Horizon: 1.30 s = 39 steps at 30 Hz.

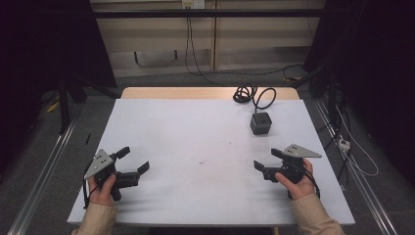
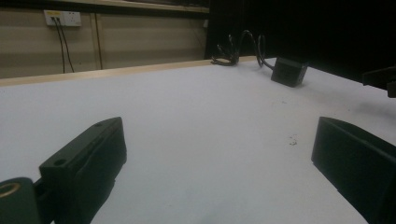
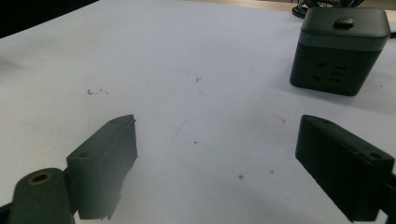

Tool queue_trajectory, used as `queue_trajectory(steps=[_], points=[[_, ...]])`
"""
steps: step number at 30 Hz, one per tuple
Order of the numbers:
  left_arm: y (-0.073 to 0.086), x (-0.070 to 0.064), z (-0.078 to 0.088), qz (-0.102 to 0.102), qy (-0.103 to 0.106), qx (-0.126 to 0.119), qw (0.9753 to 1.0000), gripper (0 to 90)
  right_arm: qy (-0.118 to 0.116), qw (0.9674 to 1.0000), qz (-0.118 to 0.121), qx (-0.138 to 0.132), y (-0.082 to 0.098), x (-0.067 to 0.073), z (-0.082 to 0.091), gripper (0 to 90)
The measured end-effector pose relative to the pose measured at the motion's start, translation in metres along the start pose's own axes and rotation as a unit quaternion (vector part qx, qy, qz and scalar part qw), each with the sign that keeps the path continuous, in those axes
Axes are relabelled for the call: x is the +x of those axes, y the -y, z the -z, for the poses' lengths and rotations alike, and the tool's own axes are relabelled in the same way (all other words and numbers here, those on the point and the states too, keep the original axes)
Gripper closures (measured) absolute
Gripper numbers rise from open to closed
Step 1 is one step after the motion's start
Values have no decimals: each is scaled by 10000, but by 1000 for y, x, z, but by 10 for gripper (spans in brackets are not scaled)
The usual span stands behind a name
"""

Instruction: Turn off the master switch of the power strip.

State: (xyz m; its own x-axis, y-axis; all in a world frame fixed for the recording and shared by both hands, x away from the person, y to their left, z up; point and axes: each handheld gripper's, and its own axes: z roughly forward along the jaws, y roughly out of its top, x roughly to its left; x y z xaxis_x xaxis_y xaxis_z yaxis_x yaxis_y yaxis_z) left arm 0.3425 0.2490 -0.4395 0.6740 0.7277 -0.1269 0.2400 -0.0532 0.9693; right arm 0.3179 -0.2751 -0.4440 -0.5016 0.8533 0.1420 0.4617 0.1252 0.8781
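Hovering wide open, the right hand-held gripper (image 1: 265, 161) sits near the cube power socket (image 1: 260, 123); next, reach forward and straddle it.

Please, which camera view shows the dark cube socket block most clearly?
The right gripper view: the cube socket block is near, showing its top button and socket holes. The high view shows it small, toward the table's far right, with its coiled cable. The left gripper view shows it far away and dim.
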Motion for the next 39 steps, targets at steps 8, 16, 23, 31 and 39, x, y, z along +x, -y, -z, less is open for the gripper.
queue_trajectory(steps=[8, 16, 23, 31, 39], points=[[0, 0, 0, -6, 2, 5, 10000, 28, -62, 10000, 58, 41, 6, 3, 5, 120], [0, 0, 0, -16, 5, 13, 10000, 28, -98, 9999, 89, 93, 12, 5, 8, 120], [0, 1, 0, 8, -3, 5, 10000, 28, -100, 9999, 117, 77, 14, 8, 14, 120], [0, 1, 0, -12, -14, 17, 10000, 28, -119, 9997, 192, 131, 20, 12, 18, 119], [0, 1, -1, -34, 0, 31, 10000, 28, -138, 9994, 251, 170, 27, 16, 21, 118]])
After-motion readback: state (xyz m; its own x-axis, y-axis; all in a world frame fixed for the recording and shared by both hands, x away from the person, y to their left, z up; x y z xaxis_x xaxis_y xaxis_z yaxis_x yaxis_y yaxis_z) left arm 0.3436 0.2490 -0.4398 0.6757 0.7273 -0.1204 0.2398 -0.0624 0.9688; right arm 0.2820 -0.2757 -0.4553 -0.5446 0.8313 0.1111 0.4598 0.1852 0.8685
